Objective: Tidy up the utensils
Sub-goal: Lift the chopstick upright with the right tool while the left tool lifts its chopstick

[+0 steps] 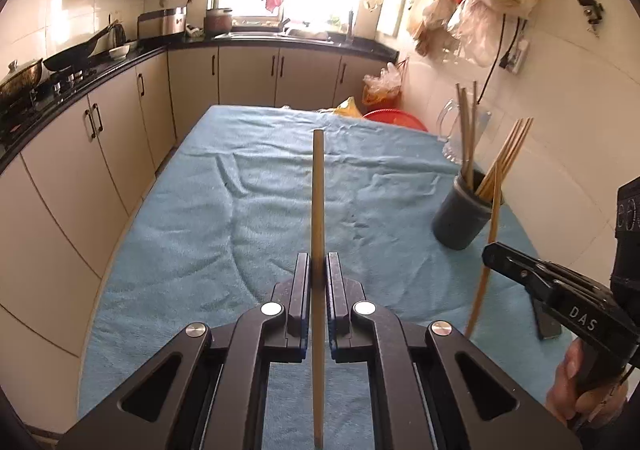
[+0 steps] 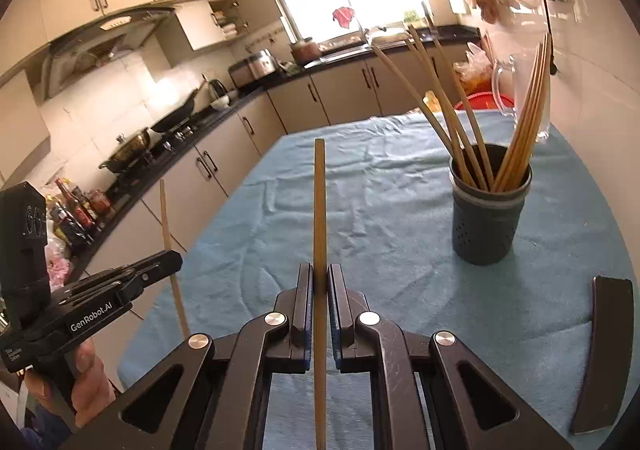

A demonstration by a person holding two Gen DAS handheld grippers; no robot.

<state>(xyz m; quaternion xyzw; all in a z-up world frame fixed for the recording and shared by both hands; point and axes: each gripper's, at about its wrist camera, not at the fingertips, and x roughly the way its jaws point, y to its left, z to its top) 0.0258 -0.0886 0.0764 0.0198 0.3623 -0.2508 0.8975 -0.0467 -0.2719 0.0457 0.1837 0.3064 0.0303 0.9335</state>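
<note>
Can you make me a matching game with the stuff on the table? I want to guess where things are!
Things:
1. left tool
2. dark cup
3. blue towel
4. clear jug

Places or states:
A. spread over the table
B. behind the cup, near the wall
C. shut on one chopstick
D. full of chopsticks, standing upright

Pairs: 1-C, 2-D, 3-A, 4-B
</note>
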